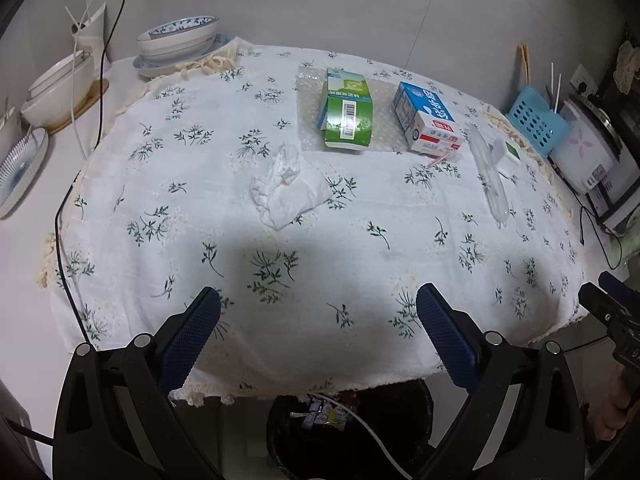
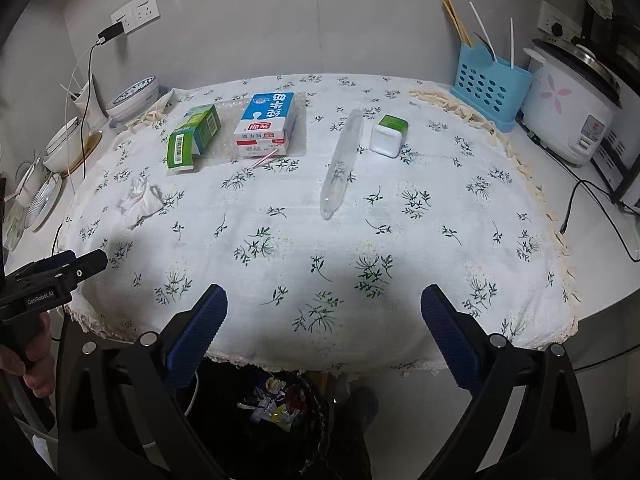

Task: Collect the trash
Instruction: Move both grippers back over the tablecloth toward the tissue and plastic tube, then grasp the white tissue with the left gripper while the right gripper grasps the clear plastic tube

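On the flowered tablecloth (image 1: 280, 288) lie a crumpled white tissue (image 1: 286, 184), a green carton (image 1: 347, 114), a blue-and-white milk carton (image 1: 428, 118) with a pink straw (image 1: 438, 159), a clear plastic wrapper (image 1: 490, 174) and a small white-and-green box (image 1: 507, 156). The same items show in the right wrist view: tissue (image 2: 140, 198), green carton (image 2: 192, 136), milk carton (image 2: 266, 124), wrapper (image 2: 342, 162), small box (image 2: 388, 136). My left gripper (image 1: 318, 312) is open and empty over the near table edge. My right gripper (image 2: 324, 312) is open and empty there too. A black trash bin (image 1: 348, 428) stands below the edge.
Bowls and plates (image 1: 176, 44) stand at the far left with a black cable (image 1: 100, 92). A blue utensil basket (image 2: 490, 88) and a rice cooker (image 2: 572, 108) stand at the right. The trash bin (image 2: 276, 420) holds wrappers.
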The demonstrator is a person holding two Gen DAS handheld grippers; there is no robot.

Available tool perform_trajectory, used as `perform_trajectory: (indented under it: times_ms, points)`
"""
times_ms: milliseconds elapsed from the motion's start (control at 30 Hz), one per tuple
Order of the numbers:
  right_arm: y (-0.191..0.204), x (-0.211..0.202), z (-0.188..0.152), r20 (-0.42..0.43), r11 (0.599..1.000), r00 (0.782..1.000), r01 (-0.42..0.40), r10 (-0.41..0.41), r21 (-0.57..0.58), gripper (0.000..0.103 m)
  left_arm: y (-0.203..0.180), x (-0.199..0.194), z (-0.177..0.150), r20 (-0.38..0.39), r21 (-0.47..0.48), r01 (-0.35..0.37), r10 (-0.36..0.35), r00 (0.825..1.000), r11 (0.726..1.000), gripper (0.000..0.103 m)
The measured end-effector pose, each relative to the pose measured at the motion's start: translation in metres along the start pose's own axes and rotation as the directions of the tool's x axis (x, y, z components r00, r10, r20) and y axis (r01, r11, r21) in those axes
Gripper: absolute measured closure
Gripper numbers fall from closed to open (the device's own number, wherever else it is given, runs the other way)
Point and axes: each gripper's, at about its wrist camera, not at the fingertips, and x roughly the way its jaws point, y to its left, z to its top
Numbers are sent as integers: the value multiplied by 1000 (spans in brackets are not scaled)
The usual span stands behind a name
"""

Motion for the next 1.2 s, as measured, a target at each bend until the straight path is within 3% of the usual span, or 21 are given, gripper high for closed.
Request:
perform_trajectory:
  times_ms: [467,1033,1200]
  points:
    - [-15,56,55,-65,999,997,-42,42,-7,30,16,50,43,-43,-38,-57,55,998,998,10]
    - [-29,144,114,-190,997,980,-41,51,58,52,25,95,70,-115,-44,-128,122,986,991,39]
    - [-29,160,116,-223,996,974,-22,40,82,62,19,96,71,-119,-4,-170,168,978,985,54]
